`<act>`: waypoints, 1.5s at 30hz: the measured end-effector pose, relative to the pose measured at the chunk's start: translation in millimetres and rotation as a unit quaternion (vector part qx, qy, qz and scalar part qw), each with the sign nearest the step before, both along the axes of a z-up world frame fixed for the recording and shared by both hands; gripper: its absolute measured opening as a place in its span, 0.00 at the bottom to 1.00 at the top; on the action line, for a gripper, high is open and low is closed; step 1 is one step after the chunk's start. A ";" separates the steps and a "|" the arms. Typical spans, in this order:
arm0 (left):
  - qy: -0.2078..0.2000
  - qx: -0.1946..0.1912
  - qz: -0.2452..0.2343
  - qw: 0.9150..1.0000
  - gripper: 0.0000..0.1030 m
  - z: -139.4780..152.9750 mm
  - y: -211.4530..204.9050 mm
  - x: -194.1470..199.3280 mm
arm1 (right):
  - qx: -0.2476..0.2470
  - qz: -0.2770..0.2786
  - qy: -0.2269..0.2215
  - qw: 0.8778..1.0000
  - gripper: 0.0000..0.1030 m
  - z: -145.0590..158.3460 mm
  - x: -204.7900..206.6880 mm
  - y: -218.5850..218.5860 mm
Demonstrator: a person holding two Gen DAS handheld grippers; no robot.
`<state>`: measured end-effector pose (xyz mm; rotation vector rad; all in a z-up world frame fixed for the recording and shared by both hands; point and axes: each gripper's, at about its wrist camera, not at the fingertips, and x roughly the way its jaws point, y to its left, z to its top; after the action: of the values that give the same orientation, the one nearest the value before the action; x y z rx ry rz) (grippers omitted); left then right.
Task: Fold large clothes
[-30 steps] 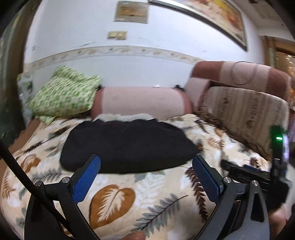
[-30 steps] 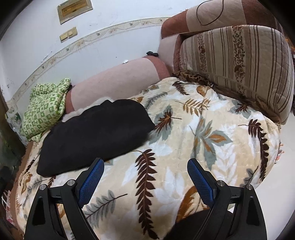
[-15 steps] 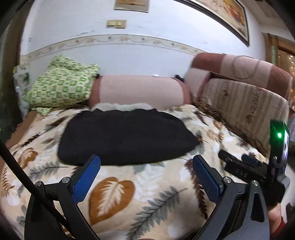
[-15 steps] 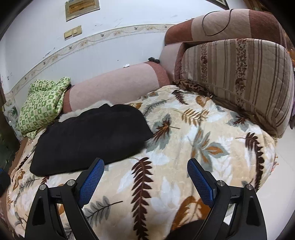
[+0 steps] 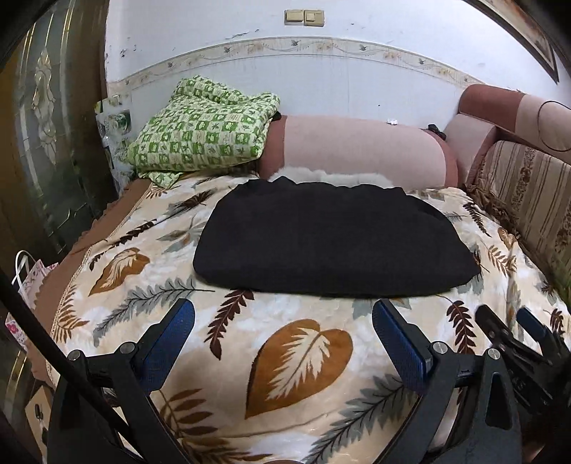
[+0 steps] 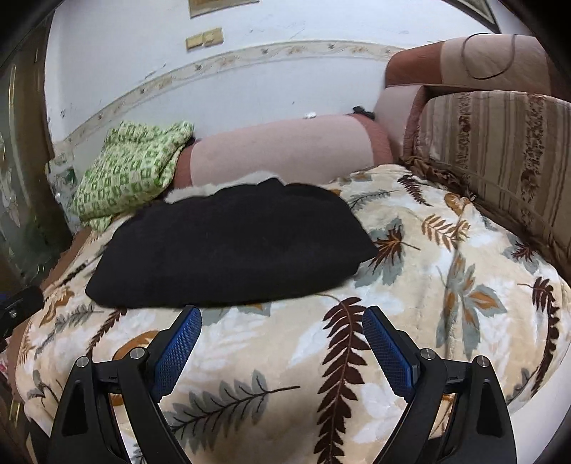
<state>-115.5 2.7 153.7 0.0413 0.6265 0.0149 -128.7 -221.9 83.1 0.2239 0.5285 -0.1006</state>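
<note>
While both of my grippers hang over the near part of the sofa [image 5: 524, 200], I see its seat covered by a cream blanket [image 5: 299, 357] printed with brown and grey leaves, and that blanket fills most of each view. Across its far half lies the black garment [image 5: 332, 242], folded into a wide, flat, rounded bundle, its far edge close to the pink bolster [image 5: 360, 150] that runs along the white wall [image 5: 357, 82]. Between garment and bolster a strip of white fluffy fabric [image 5: 332, 175] pokes out. A green checked pillow [image 5: 203, 132] leans on the left end of the bolster, well apart from the garment. On the right the striped back cushion [image 6: 499, 150] of the sofa rises beside the blanket. My left gripper [image 5: 283, 342] has its blue pads spread wide and holds nothing; it hovers above the leaf print just short of the garment's near edge, not touching it. My right gripper [image 6: 282, 342] is likewise released, pads wide apart and bare, sitting just on my side of the garment's near edge. In the left view part of the right gripper shows low at the right. A pair of beige wall switches [image 5: 304, 18] sits high on the wall
</note>
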 end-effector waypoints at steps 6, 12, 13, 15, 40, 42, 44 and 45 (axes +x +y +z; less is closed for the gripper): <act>0.041 0.033 0.018 0.998 0.97 -15.6 -9.2 7.6 | -0.003 -0.009 0.015 1.000 0.92 -13.9 -4.8 -3.5; 0.065 0.023 0.036 0.997 0.97 -24.5 0.8 13.4 | -0.006 0.005 0.010 1.000 0.92 -11.6 -5.9 6.4; 0.073 0.019 0.039 0.996 0.97 -26.4 2.7 15.2 | -0.014 0.003 0.010 1.000 0.92 -11.8 -6.4 9.4; 0.085 0.014 0.038 0.996 0.97 -29.6 5.3 18.6 | -0.030 0.000 0.007 1.000 0.92 -10.3 -7.6 15.1; 0.082 0.025 0.016 0.996 0.97 -29.9 -9.8 6.0 | -0.034 -0.010 0.004 0.999 0.92 -13.5 -11.4 12.8; 0.083 0.026 0.014 0.996 0.97 -31.1 -10.8 4.5 | -0.033 -0.011 0.008 0.999 0.92 -15.3 -11.3 12.6; 0.083 0.026 0.011 0.996 0.97 -31.5 -11.9 3.9 | -0.030 -0.013 0.012 0.999 0.92 -17.3 -11.0 11.3; 0.084 0.023 0.010 0.996 0.96 -31.7 -12.1 3.8 | -0.030 -0.015 0.015 0.999 0.92 -18.3 -10.7 10.8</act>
<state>-111.7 -9.4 121.9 0.0816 0.7951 0.0458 -139.5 -211.1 64.8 0.1719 0.5506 -0.1484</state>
